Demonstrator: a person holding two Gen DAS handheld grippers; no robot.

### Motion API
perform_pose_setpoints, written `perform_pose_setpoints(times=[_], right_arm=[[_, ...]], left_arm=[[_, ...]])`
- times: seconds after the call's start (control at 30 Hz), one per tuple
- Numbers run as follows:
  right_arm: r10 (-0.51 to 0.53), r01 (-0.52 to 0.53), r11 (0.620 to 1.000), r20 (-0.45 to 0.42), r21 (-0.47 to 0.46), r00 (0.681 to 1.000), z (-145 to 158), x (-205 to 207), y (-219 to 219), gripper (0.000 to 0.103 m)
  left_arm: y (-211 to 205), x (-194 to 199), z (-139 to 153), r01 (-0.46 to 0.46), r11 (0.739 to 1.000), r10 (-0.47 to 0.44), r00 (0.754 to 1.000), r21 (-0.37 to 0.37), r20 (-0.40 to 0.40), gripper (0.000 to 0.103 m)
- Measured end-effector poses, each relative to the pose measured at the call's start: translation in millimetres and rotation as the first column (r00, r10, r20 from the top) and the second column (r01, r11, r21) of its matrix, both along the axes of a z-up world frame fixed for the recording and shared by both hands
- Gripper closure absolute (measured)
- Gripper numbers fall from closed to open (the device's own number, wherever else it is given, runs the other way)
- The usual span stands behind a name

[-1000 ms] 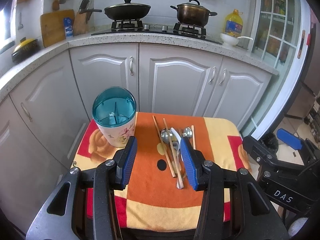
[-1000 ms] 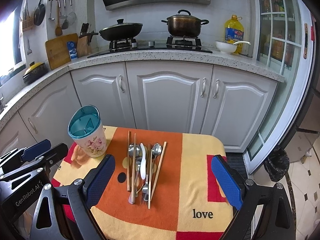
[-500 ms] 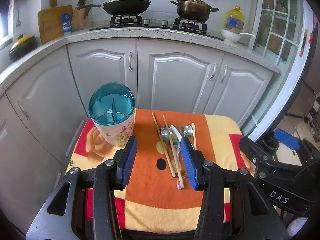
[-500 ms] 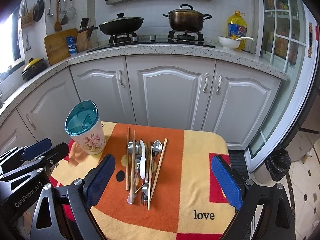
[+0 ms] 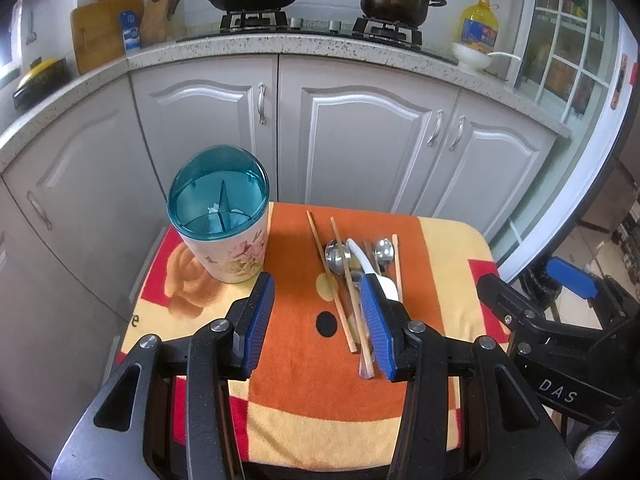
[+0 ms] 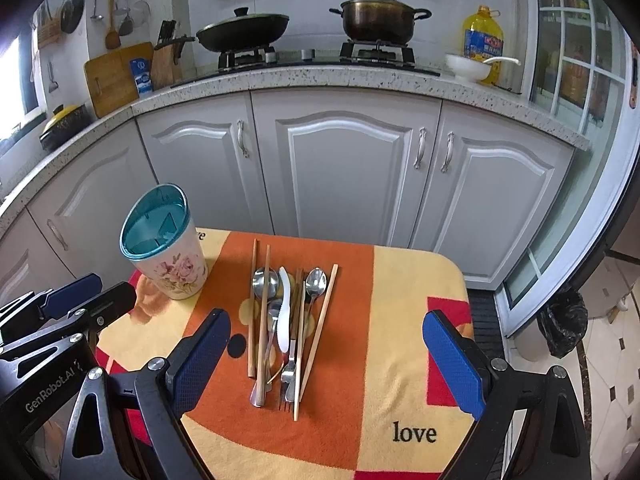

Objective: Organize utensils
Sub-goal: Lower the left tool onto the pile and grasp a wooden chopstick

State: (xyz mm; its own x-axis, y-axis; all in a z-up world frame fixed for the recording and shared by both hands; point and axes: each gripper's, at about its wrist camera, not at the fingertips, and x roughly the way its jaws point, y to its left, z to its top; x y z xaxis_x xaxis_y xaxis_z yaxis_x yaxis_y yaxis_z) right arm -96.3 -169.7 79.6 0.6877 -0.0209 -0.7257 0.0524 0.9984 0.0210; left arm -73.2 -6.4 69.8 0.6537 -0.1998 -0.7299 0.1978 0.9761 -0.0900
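Approach step: both the left gripper and right gripper hang empty, jaws spread, above the utensils piled beside the holder; next, probably pinch one chopstick

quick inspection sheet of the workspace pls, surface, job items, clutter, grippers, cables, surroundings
surface: small table under an orange, yellow and red towel printed "love".
job's things: floral utensil holder with teal divided top, upright at the towel's far left corner, nothing visible inside. Beside it, loose in one bundle: wooden chopsticks, two steel spoons, a white plastic knife, a steel fork.
clutter: nothing seen.
grippers: left gripper open, holding nothing; right gripper open wide, holding nothing; both above the towel.
cables: nothing seen.
surroundings: grey cabinets, speckled counter, lidded wok and pot on the hob, oil bottle, white bowl.
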Motion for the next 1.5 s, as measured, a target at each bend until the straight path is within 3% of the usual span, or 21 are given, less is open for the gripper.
perform_pose_setpoints(times=[0.27,0.47,0.53,0.63,0.7,0.87,0.9,0.93,1.03,1.23,1.5], right_arm=[[0.044,-0.041,0.999,-0.084,0.036,0.996,-32.8,27.5,-12.3,0.006],[0.121,-0.116,0.992,-0.142,0.041,0.983,-65.5,47.7,-16.7,0.008],[0.147,-0.137,0.988,-0.156,0.073,0.977,-74.1,55.4,-20.3,0.024],[0.185,-0.156,0.972,-0.167,0.174,0.968,-84.3,70.4,-28.1,0.032],[0.191,-0.156,0.969,-0.182,0.191,0.965,-90.6,81.1,-31.8,0.041],[0.208,-0.162,0.962,-0.209,0.219,0.956,-108.8,106.2,-40.7,0.042],[0.211,-0.161,0.960,-0.215,0.230,0.954,-112.4,110.2,-43.1,0.047],[0.216,-0.158,0.956,-0.226,0.249,0.950,-117.9,116.0,-45.9,0.053],[0.227,-0.156,0.947,-0.243,0.281,0.943,-126.8,127.3,-49.8,0.057],[0.223,-0.155,0.957,-0.279,0.244,0.934,-141.7,152.1,-47.7,0.073],[0.251,-0.197,0.963,-0.351,0.181,0.902,-165.6,166.3,-38.5,0.075]], left_arm=[[2.6,22.7,-23.2,0.012,1.000,-0.012,0.998,-0.011,-0.058,0.059],[1.8,47.8,-59.5,0.011,0.999,-0.020,0.984,-0.049,-0.178,0.059],[-2.5,56.5,-70.5,0.017,0.999,-0.026,0.980,-0.051,-0.198,0.059],[-11.6,69.6,-82.5,0.033,0.998,-0.044,0.972,-0.054,-0.231,0.059],[-17.2,78.9,-87.5,0.041,0.997,-0.056,0.968,-0.066,-0.246,0.059],[-31.6,110.1,-96.0,0.039,0.995,-0.063,0.961,-0.091,-0.270,0.059],[-33.6,114.6,-97.2,0.040,0.995,-0.065,0.960,-0.095,-0.273,0.059],[-37.4,120.5,-98.6,0.044,0.994,-0.070,0.958,-0.097,-0.277,0.061],[-50.8,136.6,-105.3,0.068,0.994,-0.091,0.950,-0.089,-0.297,0.071],[-69.2,159.4,-123.2,0.084,0.996,-0.084,0.936,-0.014,-0.341,0.076],[-74.2,174.5,-142.3,0.084,0.996,-0.074,0.919,0.009,-0.387,0.077]])
